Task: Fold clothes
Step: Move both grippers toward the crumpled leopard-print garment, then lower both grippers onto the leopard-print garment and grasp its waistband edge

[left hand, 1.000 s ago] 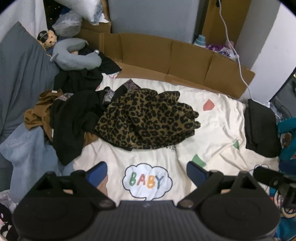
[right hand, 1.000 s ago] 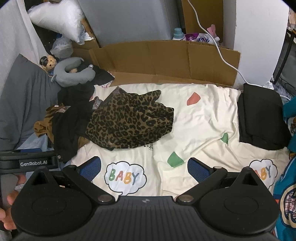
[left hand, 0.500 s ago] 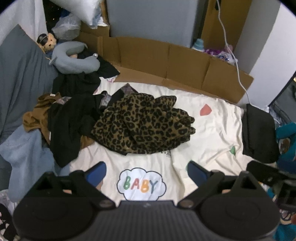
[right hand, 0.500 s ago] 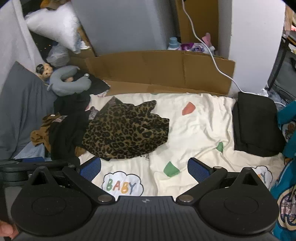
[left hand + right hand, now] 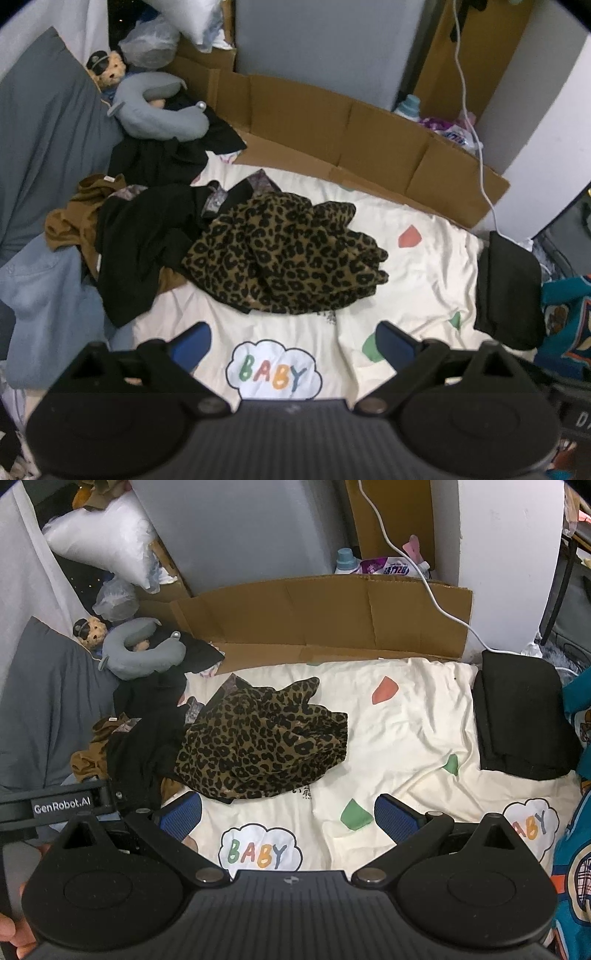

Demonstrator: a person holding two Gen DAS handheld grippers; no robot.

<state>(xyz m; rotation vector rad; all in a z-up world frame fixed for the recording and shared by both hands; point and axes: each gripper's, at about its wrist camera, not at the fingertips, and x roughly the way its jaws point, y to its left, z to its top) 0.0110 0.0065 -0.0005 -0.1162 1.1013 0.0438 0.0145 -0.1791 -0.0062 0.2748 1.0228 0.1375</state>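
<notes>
A crumpled leopard-print garment (image 5: 284, 254) (image 5: 262, 742) lies in a heap on the cream "BABY" blanket (image 5: 424, 266) (image 5: 406, 716). Left of it sits a pile of black (image 5: 144, 236) (image 5: 144, 746) and brown clothes (image 5: 74, 221). A folded black garment (image 5: 509, 291) (image 5: 521, 720) rests at the blanket's right edge. My left gripper (image 5: 293, 345) hangs open above the blanket's near part, short of the leopard garment. My right gripper (image 5: 288, 814) is open too, nothing between its blue pads.
A cardboard wall (image 5: 351, 129) (image 5: 332, 616) borders the far side. A grey neck pillow (image 5: 155, 110) and a plush toy (image 5: 109, 68) lie at the far left by a grey cushion (image 5: 40, 140). A white cable (image 5: 417, 576) hangs at the right. Teal patterned fabric (image 5: 576, 867) lies at the right edge.
Both grippers have pulled back and risen a little, so the leopard garment looks farther away. Both stay open. No clothes have moved.
</notes>
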